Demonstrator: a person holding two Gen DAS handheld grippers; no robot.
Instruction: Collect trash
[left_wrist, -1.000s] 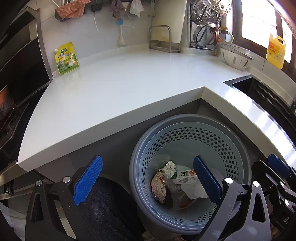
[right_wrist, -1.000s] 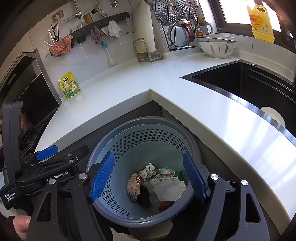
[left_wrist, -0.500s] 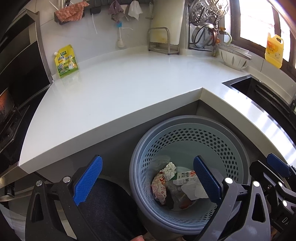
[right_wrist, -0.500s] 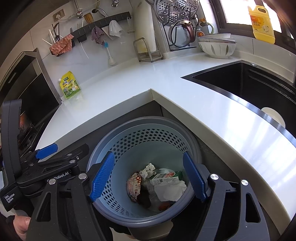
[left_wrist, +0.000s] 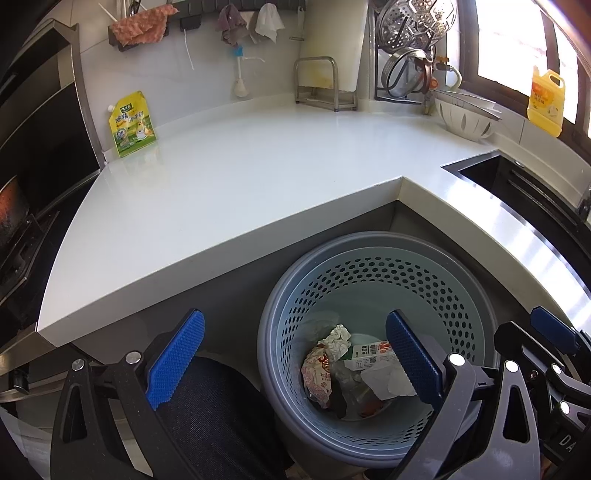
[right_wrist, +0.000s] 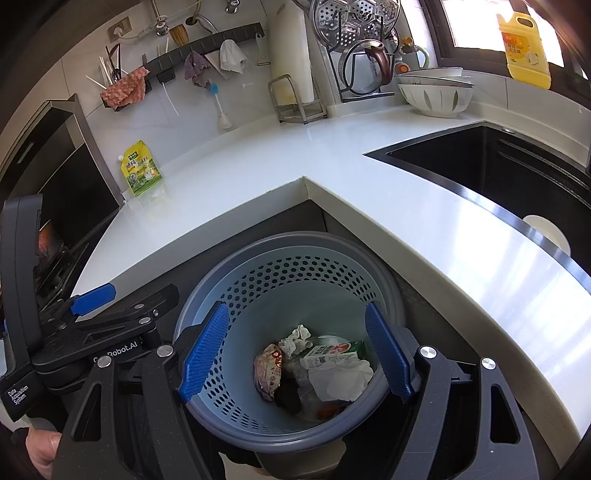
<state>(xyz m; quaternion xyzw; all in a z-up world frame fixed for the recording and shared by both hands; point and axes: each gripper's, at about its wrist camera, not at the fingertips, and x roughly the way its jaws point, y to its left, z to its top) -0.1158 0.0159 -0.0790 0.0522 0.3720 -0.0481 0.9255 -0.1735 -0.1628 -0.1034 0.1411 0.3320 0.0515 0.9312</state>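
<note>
A round grey perforated waste basket (left_wrist: 458, 295) (right_wrist: 280, 284) stands on the floor in the inner corner of the white counter. Inside lie a crumpled white paper (right_wrist: 338, 380), a green and white carton (right_wrist: 332, 354), a red and white wrapper (right_wrist: 269, 369) and other scraps; they also show in the left wrist view (left_wrist: 354, 369). My left gripper (left_wrist: 295, 358) is open and empty, above the basket's left rim. My right gripper (right_wrist: 295, 354) is open and empty, over the basket's mouth. The left gripper also shows at the left of the right wrist view.
A white L-shaped counter (left_wrist: 236, 184) wraps around the basket. A yellow-green pouch (left_wrist: 131, 123) leans on the back wall. A black sink (right_wrist: 498, 173) lies at the right. White bowls (right_wrist: 436, 92), a dish rack and a yellow bottle (right_wrist: 524, 48) stand at the back.
The left wrist view has drifted slightly, so the counter and basket sit a little lower in frame. Both grippers stay open and the trash has not moved.
</note>
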